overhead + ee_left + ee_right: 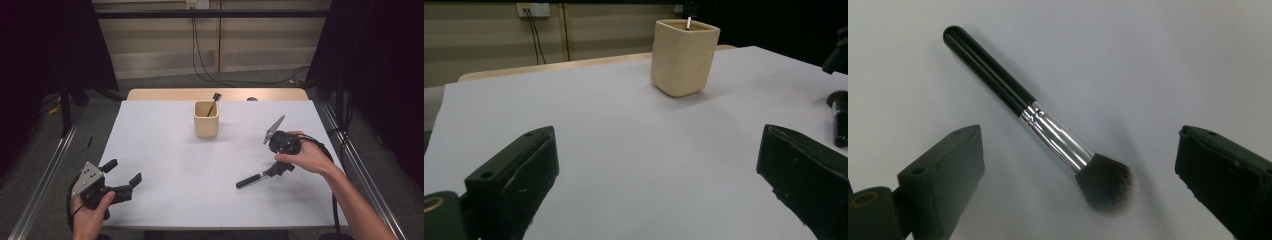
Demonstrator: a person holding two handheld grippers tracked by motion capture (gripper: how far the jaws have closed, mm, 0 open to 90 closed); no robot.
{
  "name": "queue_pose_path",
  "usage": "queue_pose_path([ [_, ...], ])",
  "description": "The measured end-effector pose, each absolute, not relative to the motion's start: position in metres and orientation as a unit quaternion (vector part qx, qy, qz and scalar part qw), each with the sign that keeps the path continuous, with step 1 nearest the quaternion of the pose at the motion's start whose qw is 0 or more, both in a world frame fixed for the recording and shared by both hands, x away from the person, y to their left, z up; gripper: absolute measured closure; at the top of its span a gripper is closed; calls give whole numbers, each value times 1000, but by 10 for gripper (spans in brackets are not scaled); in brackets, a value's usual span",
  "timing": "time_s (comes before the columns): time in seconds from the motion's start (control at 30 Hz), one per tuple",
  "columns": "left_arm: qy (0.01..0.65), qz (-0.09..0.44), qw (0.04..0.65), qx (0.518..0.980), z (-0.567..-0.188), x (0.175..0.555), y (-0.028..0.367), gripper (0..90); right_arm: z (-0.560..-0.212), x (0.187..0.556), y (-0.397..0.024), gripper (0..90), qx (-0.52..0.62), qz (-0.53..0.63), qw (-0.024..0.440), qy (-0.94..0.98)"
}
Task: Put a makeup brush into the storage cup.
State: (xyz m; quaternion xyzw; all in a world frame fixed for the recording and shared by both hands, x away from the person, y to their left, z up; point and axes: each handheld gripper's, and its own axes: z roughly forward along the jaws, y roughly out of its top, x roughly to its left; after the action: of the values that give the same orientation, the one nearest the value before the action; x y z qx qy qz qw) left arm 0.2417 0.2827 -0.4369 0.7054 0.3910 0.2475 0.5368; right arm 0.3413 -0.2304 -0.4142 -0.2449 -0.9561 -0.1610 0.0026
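- Right hand-held gripper (pixel 272 172) is spread wide, pointing down right over the brush (pixel 1040 125), not touching it.
- Brush lies flat on the bench (pixel 165 145), right of centre, bristles between the jaws and handle sticking out to the left.
- Left hand-held gripper (pixel 122 172) sits near the front-left corner, also wide open, holding nothing.
- Cup (pixel 206 119) stands further back with another brush (pixel 215 100) in it.

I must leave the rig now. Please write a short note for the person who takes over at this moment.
Right gripper: open, above the makeup brush, not touching it.
Left gripper: open, holds nothing, near the table's front left corner.
The brush lies flat on the white table, front right.
The beige cup stands mid-table, far side, with one brush already inside.
Left, probably: grip the lying brush and place it in the cup.
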Motion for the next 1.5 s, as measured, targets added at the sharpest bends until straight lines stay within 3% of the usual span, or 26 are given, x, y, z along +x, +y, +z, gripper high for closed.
queue_pose_path([
  [0.73, 389, 252, 530, 710, -437, 242, 283, 33, -446, 344, -204, 143, -178, -89, 5, -980],
  [0.93, 389, 255, 531, 708, -438, 242, 283, 33, -452, 344, -202, 289, -162, -79, 10, -984],
  [1.1, 389, 254, 529, 710, -438, 242, 283, 33, -452, 343, -202, 340, -154, -72, 6, -985],
  [1.33, 388, 255, 528, 711, -438, 242, 284, 33, -449, 340, -201, 533, -140, -65, 9, -988],
  [1.5, 387, 255, 529, 711, -438, 242, 283, 34, -448, 339, -198, 596, -134, -51, 13, -990],
])
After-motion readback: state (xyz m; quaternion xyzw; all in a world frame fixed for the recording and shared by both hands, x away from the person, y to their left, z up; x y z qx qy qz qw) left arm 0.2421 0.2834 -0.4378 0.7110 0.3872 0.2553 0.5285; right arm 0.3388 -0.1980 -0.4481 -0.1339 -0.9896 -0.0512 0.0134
